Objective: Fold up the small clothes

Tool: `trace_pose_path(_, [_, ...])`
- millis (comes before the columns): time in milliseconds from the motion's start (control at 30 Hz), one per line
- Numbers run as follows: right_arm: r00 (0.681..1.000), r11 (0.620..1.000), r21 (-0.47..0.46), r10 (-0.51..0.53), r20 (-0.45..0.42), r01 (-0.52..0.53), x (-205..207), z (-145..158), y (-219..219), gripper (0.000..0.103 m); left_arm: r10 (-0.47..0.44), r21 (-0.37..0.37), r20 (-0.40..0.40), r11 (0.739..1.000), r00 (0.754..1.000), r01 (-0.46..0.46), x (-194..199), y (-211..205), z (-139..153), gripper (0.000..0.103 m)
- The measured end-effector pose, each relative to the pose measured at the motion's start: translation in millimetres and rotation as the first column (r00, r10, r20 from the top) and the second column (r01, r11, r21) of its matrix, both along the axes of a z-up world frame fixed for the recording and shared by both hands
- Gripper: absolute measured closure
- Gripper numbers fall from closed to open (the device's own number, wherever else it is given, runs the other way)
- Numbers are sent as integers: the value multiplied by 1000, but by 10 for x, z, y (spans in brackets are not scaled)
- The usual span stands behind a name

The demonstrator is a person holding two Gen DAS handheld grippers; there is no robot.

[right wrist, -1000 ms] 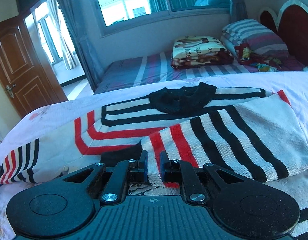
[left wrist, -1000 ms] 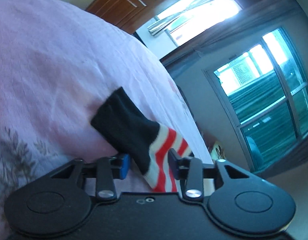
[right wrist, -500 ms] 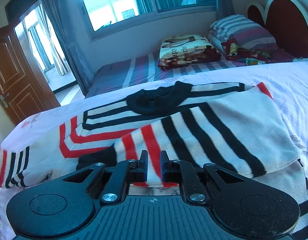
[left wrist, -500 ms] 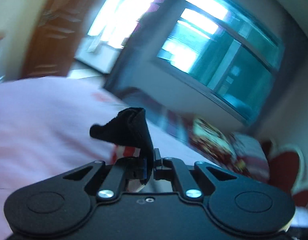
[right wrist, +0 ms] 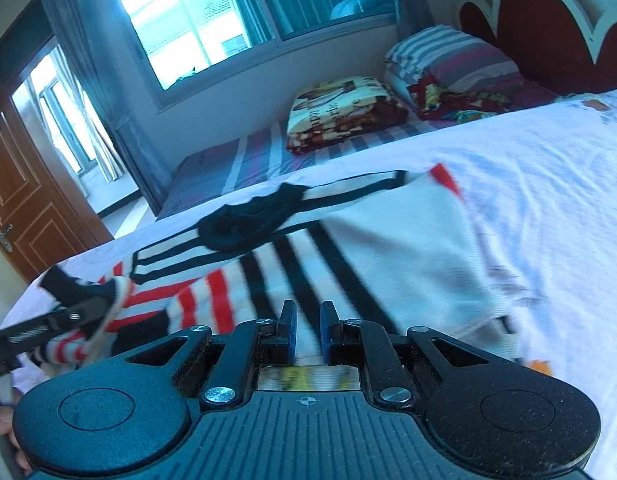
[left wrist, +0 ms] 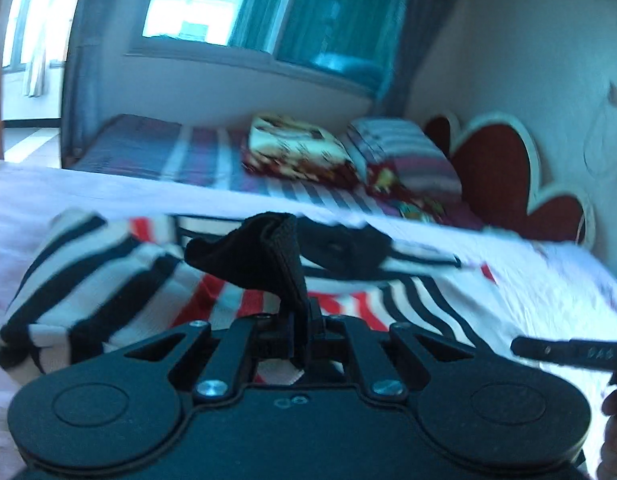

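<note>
A small striped sweater, white with black and red bands and a black collar, lies on the pale pink bed sheet. My left gripper is shut on the sleeve's black cuff and holds it lifted over the sweater body. In the right wrist view the left gripper shows at the left with the cuff in it. My right gripper is slightly open and empty, just above the folded right side of the sweater.
A second bed with a striped sheet, a folded printed blanket and striped pillows lies beyond. A red headboard is at the right, a wooden door at the left, windows behind.
My left gripper closed on the sleeve cuff, lifted it and swung it over toward the sweater body. My right gripper let go of the folded sleeve and opened slightly.
</note>
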State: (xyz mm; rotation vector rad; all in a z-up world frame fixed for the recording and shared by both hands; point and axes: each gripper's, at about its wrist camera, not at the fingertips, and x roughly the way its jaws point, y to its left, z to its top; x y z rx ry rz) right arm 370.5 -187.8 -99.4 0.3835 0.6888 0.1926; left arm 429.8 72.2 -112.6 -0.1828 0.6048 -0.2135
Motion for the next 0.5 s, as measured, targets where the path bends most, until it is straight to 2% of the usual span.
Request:
trace_pose_path(200, [999,999,23,-35,-17,35,-49,-31,-337,91,-89,69,-65,993,994,93,66,-468,-201,99])
trace_pose_path(233, [999,998,37,-44,-22,44,-53,-36,-384,91,-117,80,-93,989,989,124,82,-545,-255,94])
trace_pose_path(267, [998,997,48,-55,-26,56,-53,-37,-420,91,-145,98,-118,983,982,157,95,-637,-299,78])
trace_pose_path(300, [997,996,62,-67,-30,68,-46,-39,-453,85,-175,124,-125,974,977,191,91,-728,-341,66])
trace_pose_path(333, [996,994,78,-78,-37,80,-27,-41,-477,44,-221,139,-107,962,969,235,42,-798,-341,40])
trace_pose_path(367, [995,991,93,-93,-36,96,-26,-35,-496,21,-257,146,-92,952,962,268,-11,-850,-329,27])
trace_pose_path(400, [995,988,112,-102,-9,103,-35,-19,-505,10,-272,148,-82,948,959,281,-70,-848,-299,28])
trace_pose_path(467, [999,991,125,-49,17,46,-13,19,-458,12,-245,147,-65,956,967,252,-225,-679,-225,33])
trace_pose_path(500, [1000,991,131,-17,21,14,1,33,-420,22,-212,140,-45,966,976,216,-344,-531,-194,35])
